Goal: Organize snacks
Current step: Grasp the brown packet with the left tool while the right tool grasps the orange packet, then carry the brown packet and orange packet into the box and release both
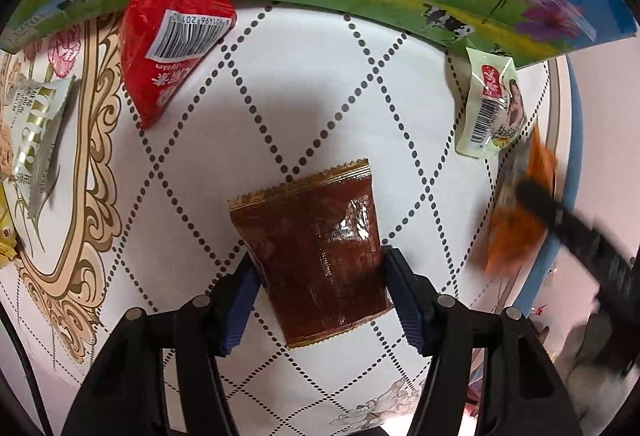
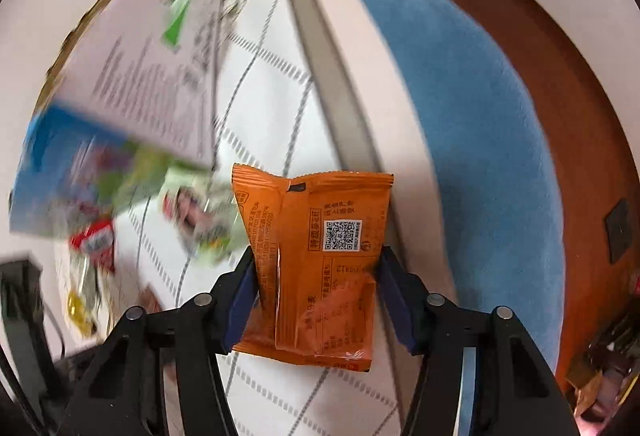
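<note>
While both jaws clench packets, the left gripper (image 1: 320, 292) a dark brown foil sachet (image 1: 310, 256), the right gripper (image 2: 316, 296) an orange packet (image 2: 316, 260), three lie loose: red pouch (image 1: 168, 44) at eleven o'clock, pale green packet (image 1: 490, 104) at two, silver wrapper (image 1: 36, 132) at nine.

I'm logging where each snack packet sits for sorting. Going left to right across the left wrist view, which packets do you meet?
Silver-white packet → red packet with barcode → dark brown packet between the left hand-held gripper's fingers → pale green packet → orange packet, blurred, in the right hand-held gripper.
</note>
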